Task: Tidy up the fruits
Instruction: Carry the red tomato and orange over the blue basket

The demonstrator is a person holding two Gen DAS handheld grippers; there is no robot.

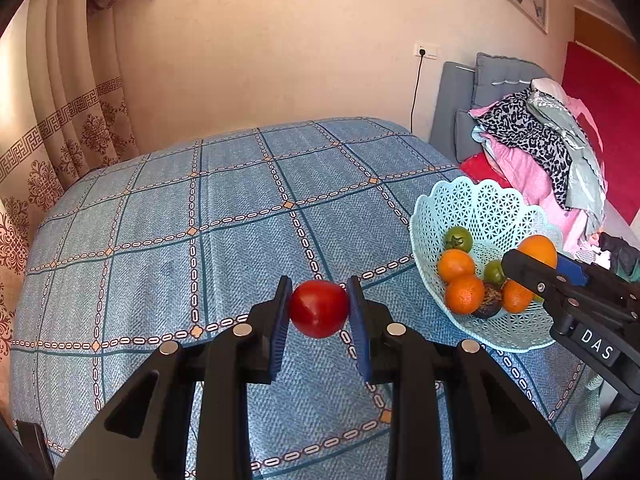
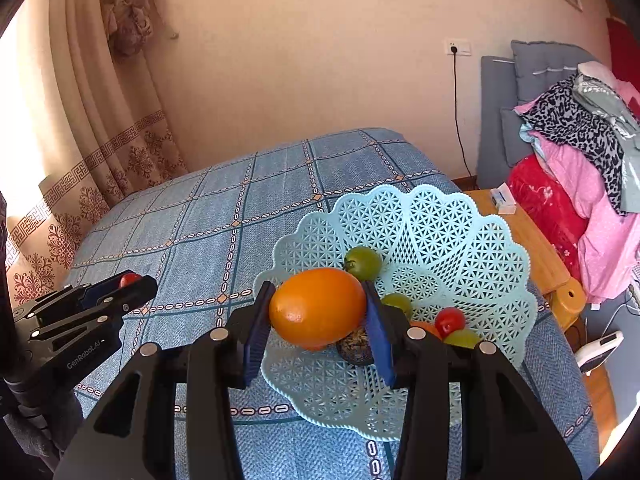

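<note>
Patterned curtain (image 1: 60,128) left — clothes pile (image 2: 580,152) right; wall socket (image 2: 457,47) between.

Our left gripper (image 1: 319,308) clamps a red tomato (image 1: 319,309). Our right gripper (image 2: 318,310) pinches an orange (image 2: 318,309), both raised.

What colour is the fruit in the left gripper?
Red, a tomato in the left gripper; clearest in the left wrist view.

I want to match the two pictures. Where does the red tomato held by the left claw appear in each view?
Left wrist view: the red tomato sits low at centre, clamped in the left claw.
Right wrist view: the same tomato is a small red patch at the far left, mostly hidden by the claw's fingers.
Shared landmark: the light blue basket on the blue checked cloth.
</note>
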